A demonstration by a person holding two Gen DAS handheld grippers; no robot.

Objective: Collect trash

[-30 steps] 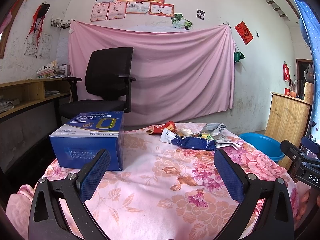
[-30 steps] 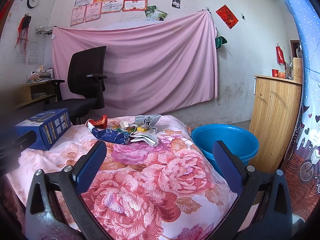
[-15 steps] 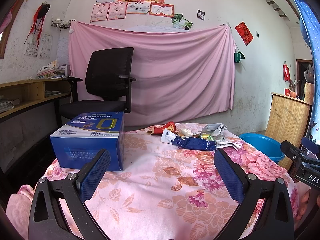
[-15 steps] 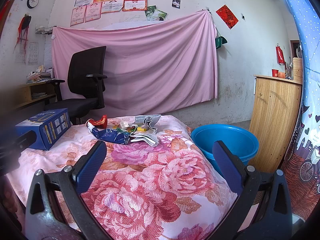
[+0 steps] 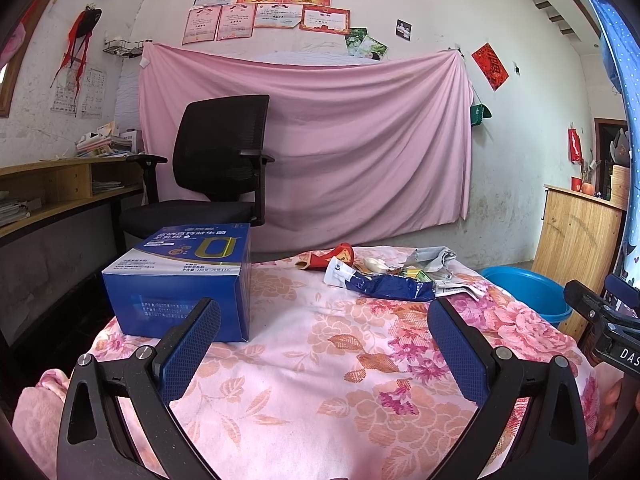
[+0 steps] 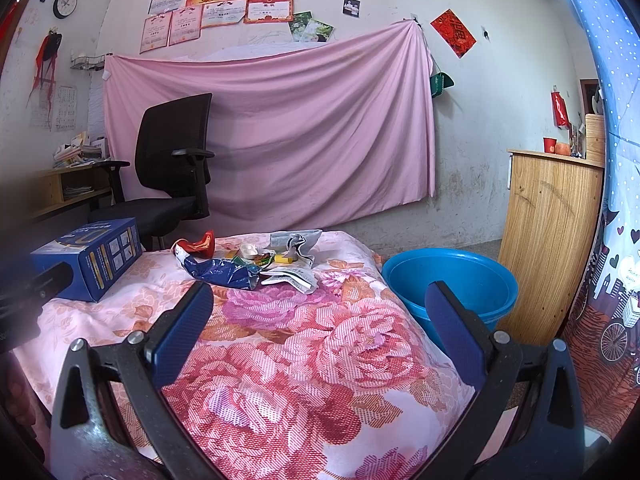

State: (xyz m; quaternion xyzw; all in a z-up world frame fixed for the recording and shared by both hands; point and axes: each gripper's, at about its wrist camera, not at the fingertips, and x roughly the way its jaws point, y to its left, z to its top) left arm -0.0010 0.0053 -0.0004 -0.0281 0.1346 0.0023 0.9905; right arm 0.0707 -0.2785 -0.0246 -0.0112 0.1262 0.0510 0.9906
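Note:
A pile of trash lies at the far side of the flowered tablecloth [image 5: 320, 360]: a crumpled dark blue bag [image 5: 390, 286] [image 6: 218, 272], a red wrapper [image 5: 334, 256] [image 6: 198, 245], crumpled paper [image 5: 434, 258] [image 6: 298, 242] and small yellow-green scraps [image 6: 276, 259]. My left gripper [image 5: 324, 320] is open and empty, low over the near middle of the table, well short of the pile. My right gripper [image 6: 318, 304] is open and empty, near the table's right front part. A blue plastic basin [image 6: 452, 284] [image 5: 524, 290] stands on the floor right of the table.
A large blue carton [image 5: 180, 276] [image 6: 92, 258] sits on the table's left side. A black office chair [image 5: 216, 172] stands behind it. A wooden cabinet [image 6: 552, 240] is right of the basin. A pink sheet [image 5: 312, 140] hangs on the back wall.

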